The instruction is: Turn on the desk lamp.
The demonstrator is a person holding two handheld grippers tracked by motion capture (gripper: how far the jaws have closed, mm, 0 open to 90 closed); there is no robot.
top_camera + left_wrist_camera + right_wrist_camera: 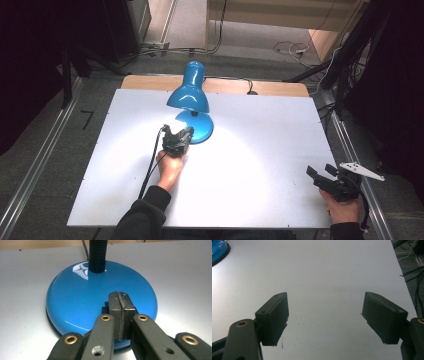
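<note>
Blue desk lamp standing on the white tabletop, toward the far edge and left of centre, lit and throwing a bright pool onto the surface just in front of it. Round glossy lamp base flat on the tabletop, with a black ribbed neck rising from its far side and the blue shade leaning over the base toward the near side.

Left hand-held gripper at the near rim of the lamp base, held by the left hand with a dark sleeve behind it. In the left gripper view, left hand-held gripper clenched, jaws pressed flat together with nothing visibly between them, tips over the near part of the blue base; contact with the base not clear.

Right hand-held gripper well apart from the lamp, to its right and nearer the person, by the right edge of the tabletop, held in the right hand. In the right gripper view, right hand-held gripper released, jaws spread wide over bare tabletop, a sliver of the lamp base at the upper left corner.
</note>
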